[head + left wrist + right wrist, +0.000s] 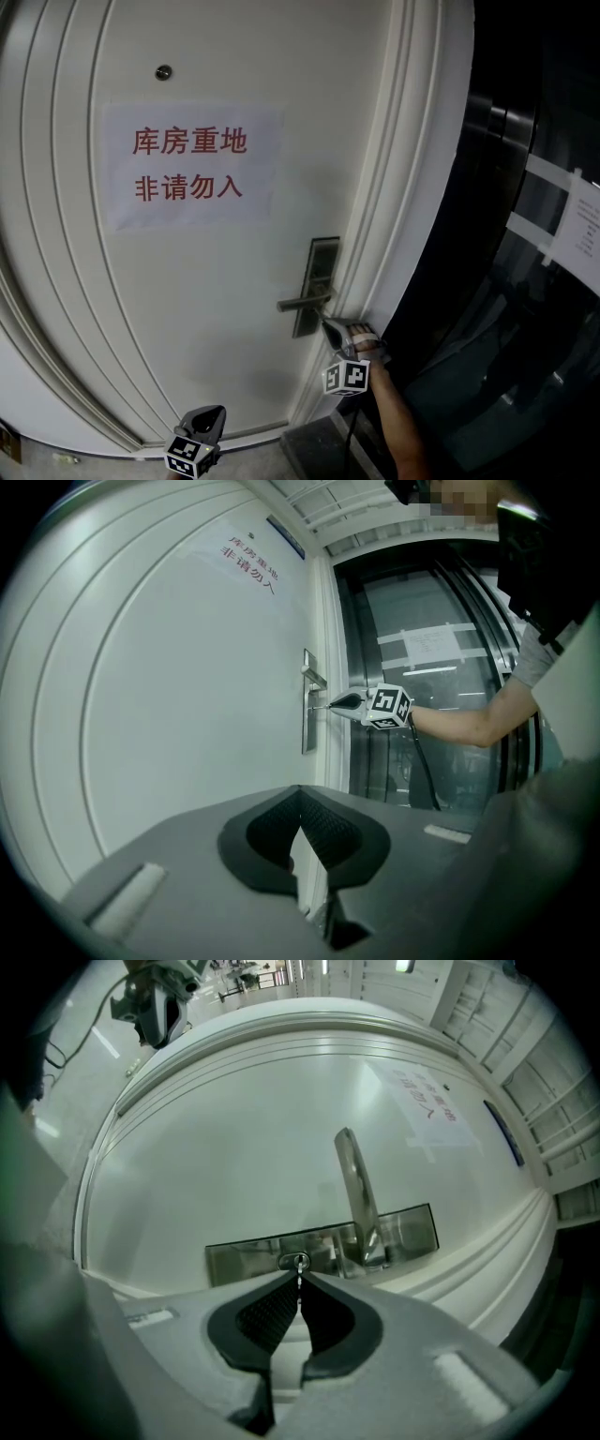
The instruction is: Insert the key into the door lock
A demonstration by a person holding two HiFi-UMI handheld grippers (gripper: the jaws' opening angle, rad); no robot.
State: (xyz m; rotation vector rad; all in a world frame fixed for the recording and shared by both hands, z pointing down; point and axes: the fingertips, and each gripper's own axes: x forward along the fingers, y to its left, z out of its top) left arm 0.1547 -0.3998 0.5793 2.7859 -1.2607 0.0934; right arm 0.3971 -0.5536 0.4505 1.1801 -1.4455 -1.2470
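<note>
The white door carries a steel lock plate (322,255) with a lever handle (302,303). In the right gripper view the keyhole (296,1262) sits in the plate (244,1258), beside the handle (356,1190). My right gripper (300,1282) is shut on a thin silver key (299,1278), whose tip touches the keyhole; how deep it sits I cannot tell. The head view shows this gripper (327,322) just under the handle. The left gripper view shows it (335,705) level at the plate (307,726). My left gripper (214,416) hangs low near the floor, shut and empty (299,791).
A paper sign (190,166) with red characters is stuck on the door under a peephole (163,72). Dark glass panels (534,281) with taped paper (583,225) stand right of the door frame (412,187). A person's arm (398,427) holds the right gripper.
</note>
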